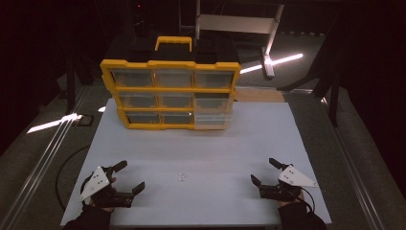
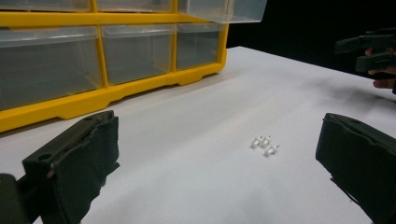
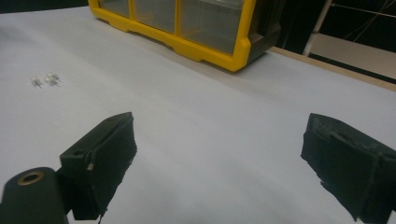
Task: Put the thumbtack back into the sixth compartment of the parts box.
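Probably light, stiff and fiddly, the three small white pegs (image 2: 265, 144) near the desk's (image 1: 239, 143) front edge want a fingertip pinch across one body, both hand-held grippers, left (image 1: 128, 177) and right (image 1: 262, 170), being released and empty.

organizer (image 1: 170, 90): yellow frame, clear drawers | table (image 1: 201, 143): white | pegs (image 2: 265, 143): white

Left black two-jaw gripper (image 1: 128, 178): matte black body, grey three-cornered plate on top with small dark screw dots. Right black two-jaw gripper (image 1: 264, 171): same build, same grey plate, thin black cable looping off behind. Jaw faces up close: thick black foam-like pads, edges ragged; round brass-coloured hole on right one's body. Dark sleeves at both wrists, probably black, light too dim to say.
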`<action>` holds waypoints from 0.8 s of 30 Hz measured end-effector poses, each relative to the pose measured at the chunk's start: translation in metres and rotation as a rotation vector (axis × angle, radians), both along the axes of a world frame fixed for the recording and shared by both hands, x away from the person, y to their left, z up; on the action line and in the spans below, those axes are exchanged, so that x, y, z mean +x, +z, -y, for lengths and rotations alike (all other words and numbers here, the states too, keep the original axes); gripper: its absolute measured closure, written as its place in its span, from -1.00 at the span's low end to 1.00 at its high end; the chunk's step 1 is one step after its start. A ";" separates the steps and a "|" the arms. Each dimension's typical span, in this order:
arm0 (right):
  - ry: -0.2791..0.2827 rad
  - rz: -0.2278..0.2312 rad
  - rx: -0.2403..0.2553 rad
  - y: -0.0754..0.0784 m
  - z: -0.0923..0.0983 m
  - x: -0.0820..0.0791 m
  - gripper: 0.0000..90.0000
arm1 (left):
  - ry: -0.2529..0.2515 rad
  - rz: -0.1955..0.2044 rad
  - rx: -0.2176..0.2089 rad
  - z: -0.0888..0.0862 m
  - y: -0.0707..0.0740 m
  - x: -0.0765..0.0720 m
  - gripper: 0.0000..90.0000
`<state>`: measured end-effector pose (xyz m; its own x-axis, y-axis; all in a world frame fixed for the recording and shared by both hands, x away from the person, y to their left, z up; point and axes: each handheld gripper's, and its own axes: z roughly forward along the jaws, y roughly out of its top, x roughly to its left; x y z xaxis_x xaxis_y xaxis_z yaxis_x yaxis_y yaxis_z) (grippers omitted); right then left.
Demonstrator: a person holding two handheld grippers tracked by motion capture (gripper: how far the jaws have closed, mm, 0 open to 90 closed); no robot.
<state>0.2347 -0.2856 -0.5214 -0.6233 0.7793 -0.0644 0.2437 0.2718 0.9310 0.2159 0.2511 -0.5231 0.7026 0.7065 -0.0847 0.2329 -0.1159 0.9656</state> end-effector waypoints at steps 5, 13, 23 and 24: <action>0.007 -0.001 0.002 -0.001 -0.002 0.000 -0.78 | -0.008 0.004 0.004 0.001 -0.001 0.000 -1.00; 0.013 0.003 -0.002 -0.002 -0.005 -0.001 -0.78 | -0.017 0.002 0.010 0.002 -0.002 0.000 -1.00; 0.001 0.009 -0.007 0.000 -0.004 -0.002 -0.78 | -0.027 -0.005 0.009 0.003 0.001 0.000 -1.00; 0.003 0.008 -0.005 0.001 -0.004 -0.002 -0.78 | -0.028 -0.003 0.008 0.004 0.001 0.000 -1.00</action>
